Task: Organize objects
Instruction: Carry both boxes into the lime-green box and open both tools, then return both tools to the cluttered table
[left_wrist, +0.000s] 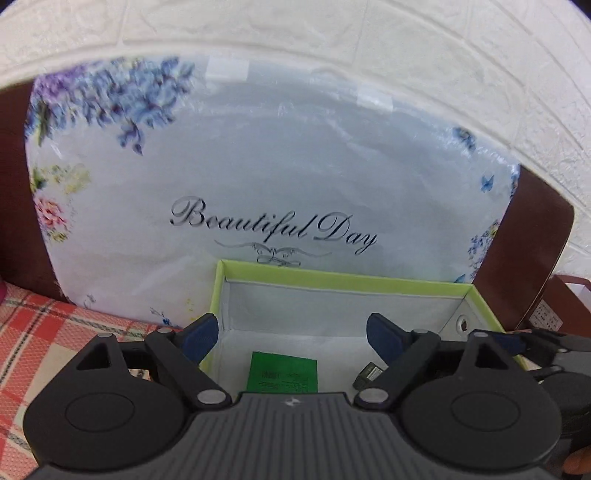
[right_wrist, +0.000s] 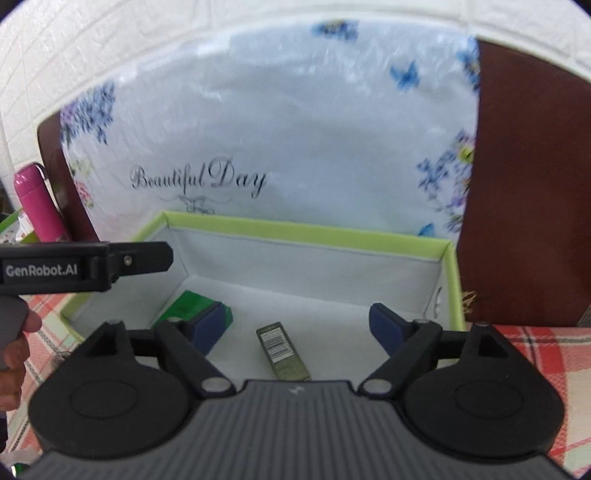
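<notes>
Box (right_wrist: 306, 230) with green rim held a green packet (right_wrist: 184, 301) and an olive carton (right_wrist: 282, 350). Left hand-held gripper (left_wrist: 291, 334) and right hand-held gripper (right_wrist: 297, 326) both gaped wide, gripping nothing.

Open box (right_wrist: 306, 236), pillow (right_wrist: 295, 122) behind

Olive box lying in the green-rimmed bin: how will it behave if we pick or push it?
The olive box looks like thin printed carton, so probably light and crushable. It lies flat on a long face, so it should slide on the bin floor rather than roll. Its glossy faces may slip between pads.
</notes>
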